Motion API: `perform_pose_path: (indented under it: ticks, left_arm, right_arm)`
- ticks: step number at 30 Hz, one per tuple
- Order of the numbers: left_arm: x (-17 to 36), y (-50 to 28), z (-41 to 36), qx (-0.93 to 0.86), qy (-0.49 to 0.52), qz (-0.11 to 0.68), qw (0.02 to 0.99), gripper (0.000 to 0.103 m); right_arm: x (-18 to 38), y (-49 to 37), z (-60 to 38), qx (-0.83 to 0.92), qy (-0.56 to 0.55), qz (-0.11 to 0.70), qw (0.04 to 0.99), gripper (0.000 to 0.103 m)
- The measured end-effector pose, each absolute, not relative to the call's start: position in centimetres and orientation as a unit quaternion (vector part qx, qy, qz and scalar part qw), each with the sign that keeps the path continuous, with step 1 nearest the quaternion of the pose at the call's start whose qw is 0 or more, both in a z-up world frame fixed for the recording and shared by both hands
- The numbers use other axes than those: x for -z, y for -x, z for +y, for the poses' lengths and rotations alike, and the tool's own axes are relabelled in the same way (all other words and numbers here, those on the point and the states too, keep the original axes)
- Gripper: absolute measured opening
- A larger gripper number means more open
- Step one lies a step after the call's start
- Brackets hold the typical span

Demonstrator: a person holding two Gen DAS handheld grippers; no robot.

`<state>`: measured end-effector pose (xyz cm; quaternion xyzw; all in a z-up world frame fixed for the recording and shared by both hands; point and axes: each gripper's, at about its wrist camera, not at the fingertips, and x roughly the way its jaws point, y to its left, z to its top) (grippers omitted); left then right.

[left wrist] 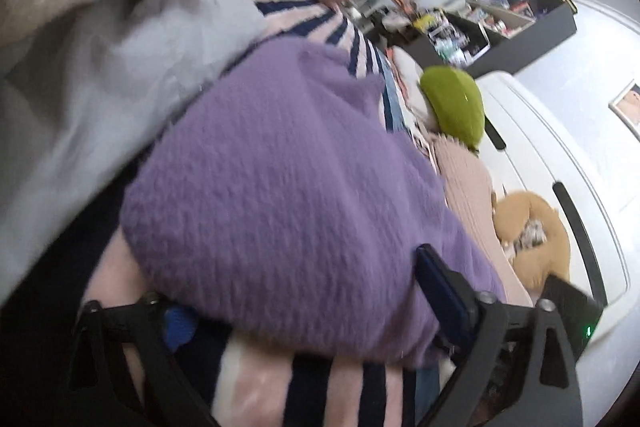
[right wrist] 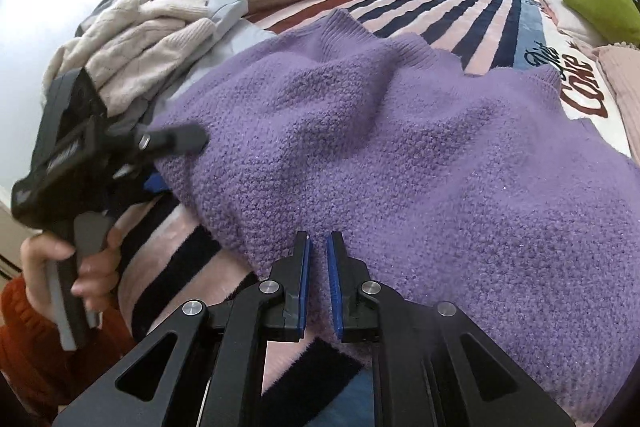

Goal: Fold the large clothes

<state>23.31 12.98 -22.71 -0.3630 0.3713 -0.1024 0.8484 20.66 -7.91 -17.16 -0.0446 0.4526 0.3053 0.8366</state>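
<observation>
Two grippers, one garment: entries run left to right across the right wrist view.
Left hand (right wrist: 60, 263): wraps the handle of the left gripper (right wrist: 168, 163), orange sleeve (right wrist: 28, 339) at the wrist.
Left gripper state: jaws stand wide, straddling the near left edge of the purple sweater (right wrist: 400, 167); one finger lies over the knit, the other below the edge. Pads do not appear to press the fabric.
Sweater location: spread on the striped blanket (right wrist: 472, 11) on the bed, beside a heap of cream knitwear (right wrist: 140, 43) at its left.
Right gripper (right wrist: 318, 283) state: jaws nearly together, pinching a narrow ridge of the sweater's near hem between the blue pads (right wrist: 334, 291).
Material judgement: thick, loose knit; soft, limp, moderately heavy for cloth. Expect sag and stretch between hold points; not fragile, low slip against the pads.
Grip recommendation: take doubled edges or ribbed hem (right wrist: 348, 27), both layers together; single loops may snag or pull.
Risk: fuzzy blanket may drag the underside during a fold.
</observation>
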Motion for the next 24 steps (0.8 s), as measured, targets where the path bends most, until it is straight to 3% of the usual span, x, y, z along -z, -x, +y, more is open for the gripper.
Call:
perform_pose_path:
  ticks: [3,6,13,17,20,24]
  left_arm:
    - [22.3,-24.2,12.4,0.107,0.363,0.366,0.85,0.046]
    - [20.2,-23.9,11.0,0.115,0.324,0.348,0.872,0.037]
    - [13.6,-24.0,4.4,0.164,0.194,0.308,0.917,0.035]
    - [10.6,-24.5,-0.3,0.207,0.131,0.297,0.923,0.035]
    - [9.7,-24.7,-4.4,0.242,0.079,0.301,0.919,0.035]
    - [11.0,-25.5,-10.4,0.3,0.027,0.337,0.892,0.035]
  right_arm:
    - [17.2,-20.7,-8.1,-0.308,0.041,0.452,0.836,0.005]
    - [17.2,-20.7,-8.4,-0.31,0.037,0.453,0.835,0.005]
    - [16.5,-20.5,-10.6,-0.317,-0.002,0.45,0.835,0.005]
    - [13.6,-19.2,-16.0,-0.293,-0.03,0.418,0.859,0.01]
    - [11.5,-18.1,-20.6,-0.251,-0.025,0.388,0.886,0.019]
    - [8.7,-16.8,-27.2,-0.201,-0.044,0.356,0.912,0.019]
